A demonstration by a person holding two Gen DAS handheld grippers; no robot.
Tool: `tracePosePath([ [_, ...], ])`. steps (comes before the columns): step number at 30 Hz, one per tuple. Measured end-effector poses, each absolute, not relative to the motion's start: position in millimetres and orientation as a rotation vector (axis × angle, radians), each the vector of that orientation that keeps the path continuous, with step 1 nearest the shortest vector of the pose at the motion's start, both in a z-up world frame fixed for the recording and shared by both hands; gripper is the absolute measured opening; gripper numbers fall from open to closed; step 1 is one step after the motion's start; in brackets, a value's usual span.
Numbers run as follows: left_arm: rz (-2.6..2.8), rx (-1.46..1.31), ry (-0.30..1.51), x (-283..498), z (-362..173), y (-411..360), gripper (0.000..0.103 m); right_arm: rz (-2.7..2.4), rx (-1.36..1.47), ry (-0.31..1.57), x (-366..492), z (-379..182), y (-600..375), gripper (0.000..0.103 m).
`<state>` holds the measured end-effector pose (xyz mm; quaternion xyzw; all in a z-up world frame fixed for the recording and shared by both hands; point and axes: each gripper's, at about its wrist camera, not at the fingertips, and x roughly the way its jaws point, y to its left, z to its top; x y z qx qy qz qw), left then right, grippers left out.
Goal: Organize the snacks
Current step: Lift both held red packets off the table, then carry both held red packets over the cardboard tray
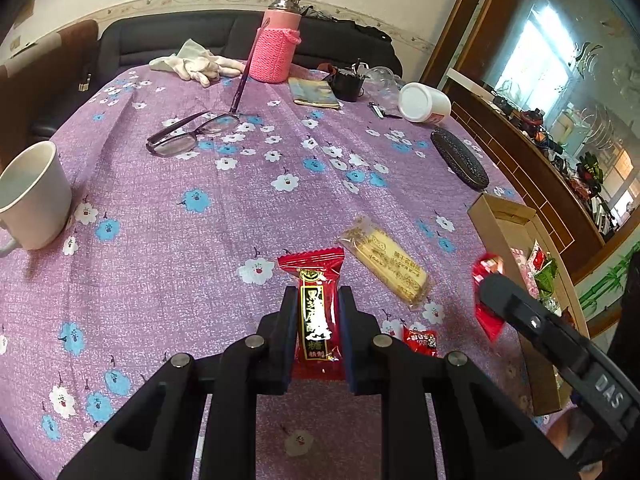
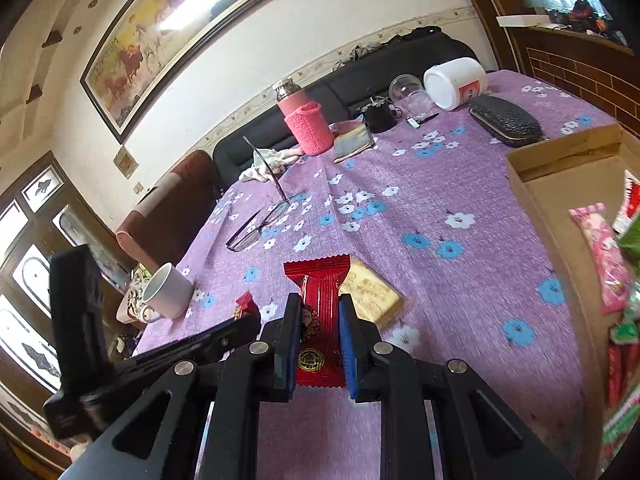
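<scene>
My left gripper [image 1: 319, 300] is shut on a red snack packet [image 1: 316, 304] with black and gold print, held above the purple flowered cloth. My right gripper [image 2: 320, 308] is shut on another red snack packet [image 2: 320, 320]; in the left wrist view it shows at the right with that packet [image 1: 486, 300]. A yellow biscuit packet [image 1: 384, 264] lies on the cloth, also in the right wrist view [image 2: 370, 294]. A small red packet [image 1: 419, 340] lies near it. A cardboard box [image 2: 560, 200] with several snacks stands at the right, also in the left wrist view [image 1: 500, 216].
On the cloth are a white mug [image 1: 34, 196], glasses [image 1: 192, 132], a pink flask [image 1: 278, 40], white gloves [image 1: 196, 62], a black glasses case [image 1: 460, 158], a white jar on its side [image 1: 424, 102], a booklet [image 1: 314, 92] and a small black cup [image 1: 346, 82]. A sofa stands behind.
</scene>
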<state>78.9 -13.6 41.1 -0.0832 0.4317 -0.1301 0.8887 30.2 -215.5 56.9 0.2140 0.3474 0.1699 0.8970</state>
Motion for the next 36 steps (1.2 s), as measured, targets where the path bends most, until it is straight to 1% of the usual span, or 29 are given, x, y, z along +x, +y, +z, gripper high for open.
tracePosePath([
  [6, -0.277, -0.153, 0.872, 75.4, 44.8, -17.7, 0.018, 0.343, 0.482, 0.716, 9.8, 65.4, -237.4, 0.019],
  [16, -0.343, -0.175, 0.863, 67.8, 50.3, -30.1, 0.018, 0.32, 0.53, 0.646, -24.2, 85.9, -275.4, 0.019],
  [21, -0.372, -0.165, 0.856, 57.3, 64.3, -49.2, 0.018, 0.302, 0.545, 0.604, -41.1, 95.7, -298.4, 0.019],
  [30, -0.499, -0.111, 0.835, 30.0, 89.5, -126.6, 0.018, 0.219, 0.649, 0.546, -64.2, 89.4, -364.0, 0.019],
  [36, -0.598, -0.097, 0.838, 15.5, 93.7, -185.4, 0.018, 0.124, 0.703, 0.506, -84.5, 81.9, -417.5, 0.019],
])
